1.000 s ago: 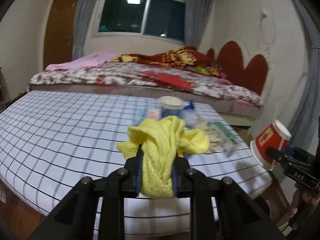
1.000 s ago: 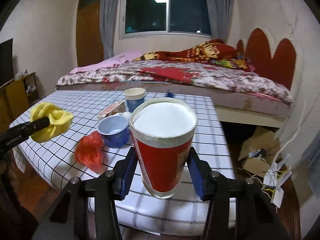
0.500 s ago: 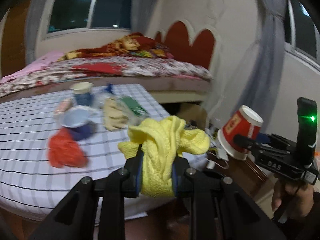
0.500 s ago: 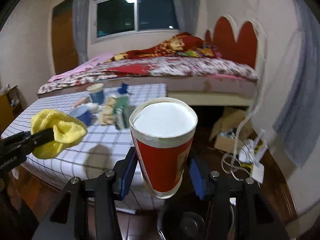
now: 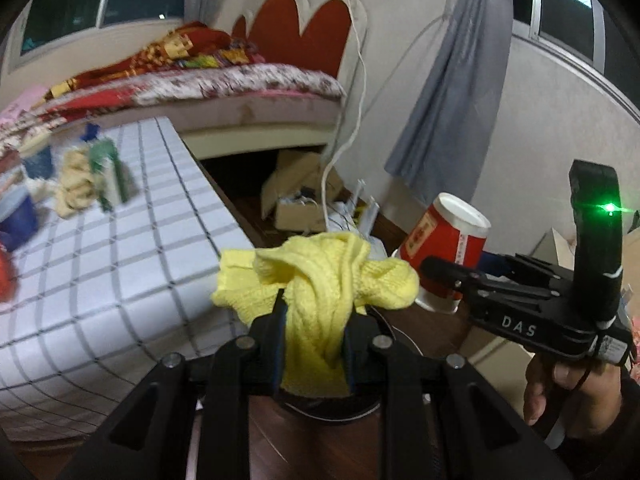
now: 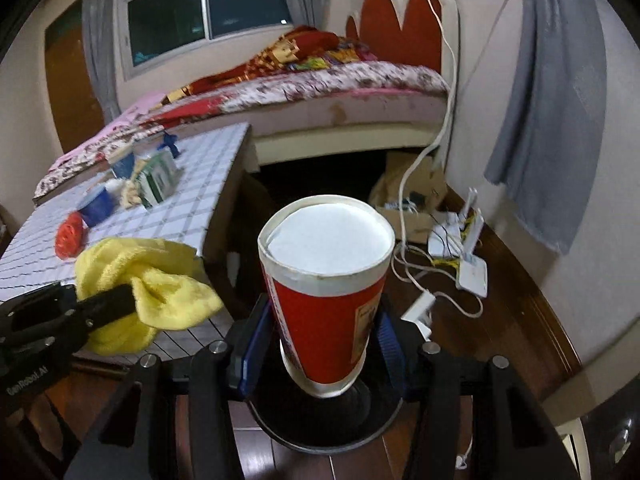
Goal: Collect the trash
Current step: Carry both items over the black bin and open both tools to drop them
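Observation:
A crumpled yellow knit cloth bulges out of my left gripper, which is shut on it. My right gripper is shut on a red paper cup whose white bottom faces the camera. Both hang past the table's corner, over a dark round bin on the wooden floor, mostly hidden by the cup. The bin's rim also shows under the cloth. In the left wrist view the cup and the right gripper sit just right of the cloth. The cloth and left gripper appear at the left of the right wrist view.
The checked table at left carries a blue cup, an orange bag and crumpled wrappers. A bed stands behind it. A cardboard box, white cables and a router lie on the floor near a grey curtain.
Both grippers have swung right and downward, away from the table top, each keeping its load. The floor, box and cables have come into view, and the dark bin now lies beneath them.

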